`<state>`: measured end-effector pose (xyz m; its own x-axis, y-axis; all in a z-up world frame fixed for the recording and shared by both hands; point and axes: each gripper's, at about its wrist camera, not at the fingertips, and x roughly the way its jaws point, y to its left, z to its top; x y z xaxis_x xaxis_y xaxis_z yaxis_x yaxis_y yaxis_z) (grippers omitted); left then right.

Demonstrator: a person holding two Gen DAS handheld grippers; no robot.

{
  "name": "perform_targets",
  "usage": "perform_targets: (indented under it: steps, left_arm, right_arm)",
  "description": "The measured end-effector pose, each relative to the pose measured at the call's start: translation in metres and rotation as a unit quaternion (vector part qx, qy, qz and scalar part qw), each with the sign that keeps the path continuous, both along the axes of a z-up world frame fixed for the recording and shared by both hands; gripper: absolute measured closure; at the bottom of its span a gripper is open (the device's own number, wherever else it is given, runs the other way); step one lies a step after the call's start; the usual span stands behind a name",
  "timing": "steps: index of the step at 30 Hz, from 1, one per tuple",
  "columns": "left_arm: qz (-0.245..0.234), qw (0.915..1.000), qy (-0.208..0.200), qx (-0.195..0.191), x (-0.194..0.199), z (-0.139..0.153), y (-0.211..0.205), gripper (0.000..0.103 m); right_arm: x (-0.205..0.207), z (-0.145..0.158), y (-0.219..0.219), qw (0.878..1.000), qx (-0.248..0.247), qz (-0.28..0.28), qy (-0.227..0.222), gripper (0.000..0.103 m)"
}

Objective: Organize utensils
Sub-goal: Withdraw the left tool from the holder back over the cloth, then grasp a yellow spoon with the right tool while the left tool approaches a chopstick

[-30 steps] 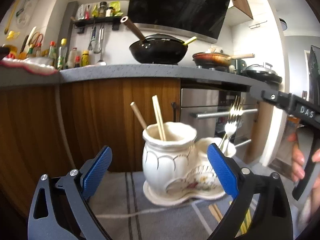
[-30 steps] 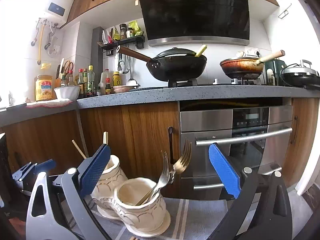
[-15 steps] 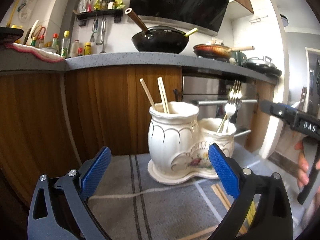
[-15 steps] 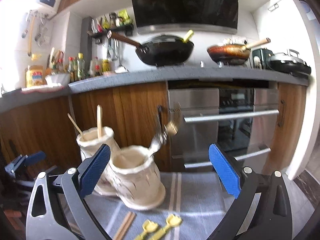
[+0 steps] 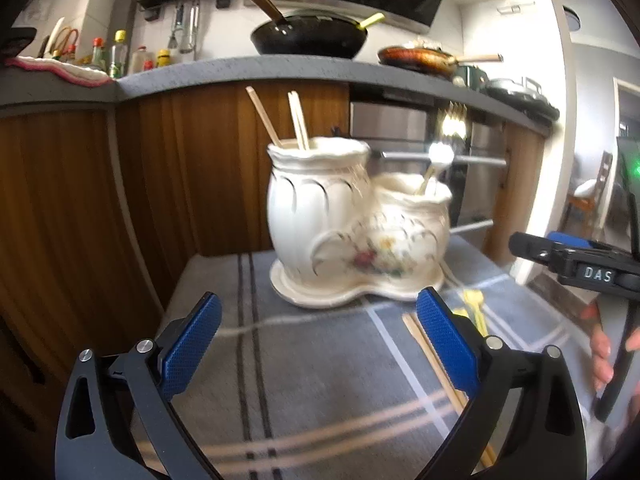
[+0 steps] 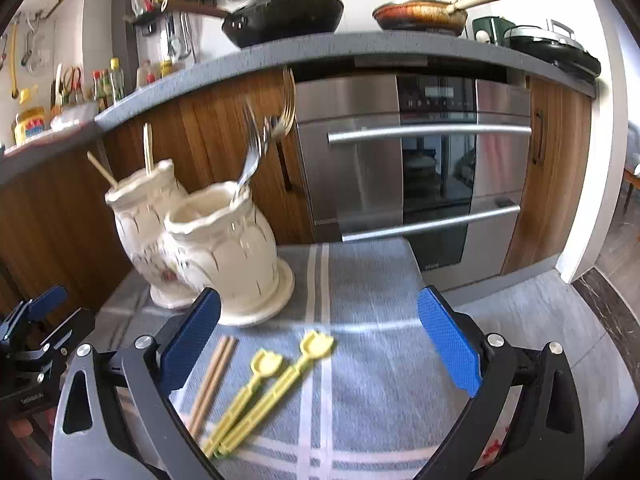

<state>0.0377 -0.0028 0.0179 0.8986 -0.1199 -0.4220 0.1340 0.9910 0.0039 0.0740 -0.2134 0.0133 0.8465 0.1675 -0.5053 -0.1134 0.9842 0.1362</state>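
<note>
A white ceramic double-pot utensil holder (image 5: 352, 232) stands on a grey striped cloth (image 5: 304, 368); it also shows in the right wrist view (image 6: 224, 248). Its taller pot holds wooden chopsticks (image 5: 296, 120); its lower pot holds metal forks (image 6: 264, 140). A pair of wooden chopsticks (image 6: 214, 376) and two yellow plastic chopsticks (image 6: 272, 388) lie on the cloth before the holder. My left gripper (image 5: 316, 344) is open and empty, short of the holder. My right gripper (image 6: 320, 352) is open and empty above the loose chopsticks.
Wooden cabinets (image 5: 80, 200) and a steel oven (image 6: 420, 168) stand behind the table under a grey counter (image 6: 360, 48) with pans. The cloth's far edge (image 6: 360, 244) ends near the oven. The other gripper shows at the left edge (image 6: 28, 328).
Both grippers have pulled back and tilted down from the holder. The cloth and the loose chopsticks have come into view. Both stay open and empty.
</note>
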Motion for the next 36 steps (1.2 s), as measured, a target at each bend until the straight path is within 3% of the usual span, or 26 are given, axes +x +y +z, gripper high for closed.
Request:
perform_targets:
  steps: [14, 17, 22, 25, 33, 36]
  left_arm:
    - [0.003, 0.9988, 0.047, 0.012, -0.01, -0.024, -0.006, 0.006]
    - [0.003, 0.9986, 0.052, 0.008, -0.009, -0.025, -0.005, 0.006]
    - [-0.002, 0.9986, 0.052, 0.001, -0.009, -0.026, -0.003, 0.006]
    - [-0.005, 0.9986, 0.053, -0.001, -0.009, -0.025, -0.002, 0.006]
    - [-0.015, 0.9985, 0.048, 0.023, -0.012, -0.027, -0.011, 0.006]
    - [-0.019, 0.9983, 0.046, 0.032, -0.014, -0.028, -0.015, 0.006]
  right_arm:
    - [-0.001, -0.022, 0.007, 0.998, -0.013, 0.016, 0.062, 0.006]
    - [0.001, -0.024, 0.008, 0.997, -0.009, 0.027, 0.077, 0.012]
    - [0.008, -0.033, 0.004, 0.993, 0.008, 0.029, 0.111, 0.039]
    - [0.011, -0.036, 0.005, 0.991, 0.02, 0.037, 0.129, 0.049]
    - [0.019, -0.05, 0.027, 0.985, -0.013, 0.052, 0.162, 0.06]
    - [0.022, -0.051, 0.034, 0.985, -0.036, 0.054, 0.162, 0.06]
